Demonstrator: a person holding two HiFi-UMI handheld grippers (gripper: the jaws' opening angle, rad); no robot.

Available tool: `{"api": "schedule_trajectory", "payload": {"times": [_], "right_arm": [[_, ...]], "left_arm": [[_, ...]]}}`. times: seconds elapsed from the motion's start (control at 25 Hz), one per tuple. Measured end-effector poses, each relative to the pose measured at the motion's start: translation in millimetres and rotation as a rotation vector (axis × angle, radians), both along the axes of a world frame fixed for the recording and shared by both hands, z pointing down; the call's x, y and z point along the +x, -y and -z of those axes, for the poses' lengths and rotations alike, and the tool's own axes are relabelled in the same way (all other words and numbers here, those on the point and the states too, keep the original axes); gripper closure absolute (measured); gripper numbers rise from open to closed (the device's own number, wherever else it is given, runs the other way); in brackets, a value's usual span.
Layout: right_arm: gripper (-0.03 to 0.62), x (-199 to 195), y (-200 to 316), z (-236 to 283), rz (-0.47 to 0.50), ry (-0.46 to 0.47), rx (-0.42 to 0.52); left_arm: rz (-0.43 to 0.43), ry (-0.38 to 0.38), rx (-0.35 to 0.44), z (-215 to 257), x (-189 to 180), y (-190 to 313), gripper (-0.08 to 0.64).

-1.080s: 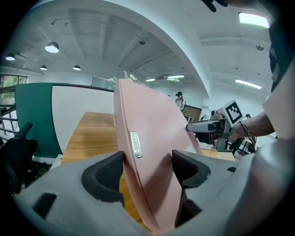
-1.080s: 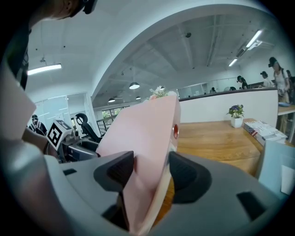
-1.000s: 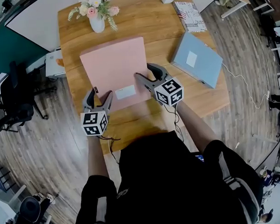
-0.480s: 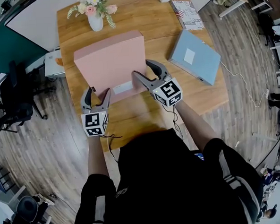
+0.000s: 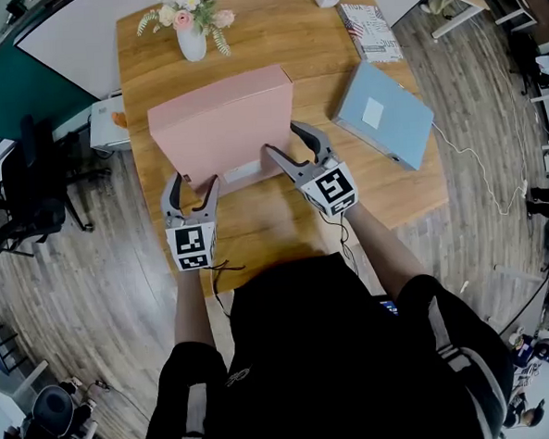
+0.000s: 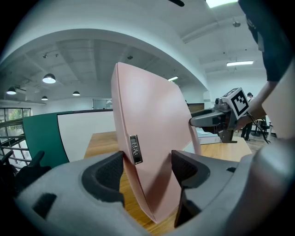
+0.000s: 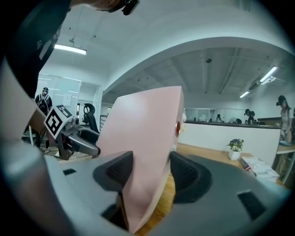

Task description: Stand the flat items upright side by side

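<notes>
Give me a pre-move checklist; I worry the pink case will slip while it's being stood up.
1. Left tool clamped on the pink case at a near corner: ok.
2. Right tool clamped on the other near corner: ok.
3. Pink case fully upright: not ok, it is tilted.
4. Its lower edge resting on the table: cannot tell.
5. Vase apart from the case: ok.
6. Blue case upright beside it: not ok, it lies flat.
</notes>
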State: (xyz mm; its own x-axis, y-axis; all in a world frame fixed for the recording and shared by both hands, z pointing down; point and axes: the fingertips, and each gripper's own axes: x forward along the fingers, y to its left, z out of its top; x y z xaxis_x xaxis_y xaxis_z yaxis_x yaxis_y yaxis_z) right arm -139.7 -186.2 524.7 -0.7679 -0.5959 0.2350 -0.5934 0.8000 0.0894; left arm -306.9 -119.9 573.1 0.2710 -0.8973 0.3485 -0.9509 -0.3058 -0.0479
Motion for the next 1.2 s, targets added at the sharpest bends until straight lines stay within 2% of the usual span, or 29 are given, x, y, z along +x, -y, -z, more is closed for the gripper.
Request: {"api": "schedule_trajectory", "payload": {"times": [0.12, 0.28, 0.56, 1.2], "right_arm": [[0.342, 4, -5, -1, -0.004, -0.002, 0.000], [0.336, 6, -10, 0, -0.013, 0.001, 0.000], [0.336, 11, -24, 2, -0.033, 0.005, -0.001], [0.334, 21, -48, 0, -0.108, -0.023, 0.005]], "left_arm": [[0.001, -0.005, 0.002, 1, 2, -4, 0.235], [0.016, -0.064, 0.002, 8, 4, -8, 0.244], [0.027, -0.116, 0.004, 11, 7, -18, 0.252], [-0.002, -0.136, 0.015, 12, 15, -40, 0.252]]}}
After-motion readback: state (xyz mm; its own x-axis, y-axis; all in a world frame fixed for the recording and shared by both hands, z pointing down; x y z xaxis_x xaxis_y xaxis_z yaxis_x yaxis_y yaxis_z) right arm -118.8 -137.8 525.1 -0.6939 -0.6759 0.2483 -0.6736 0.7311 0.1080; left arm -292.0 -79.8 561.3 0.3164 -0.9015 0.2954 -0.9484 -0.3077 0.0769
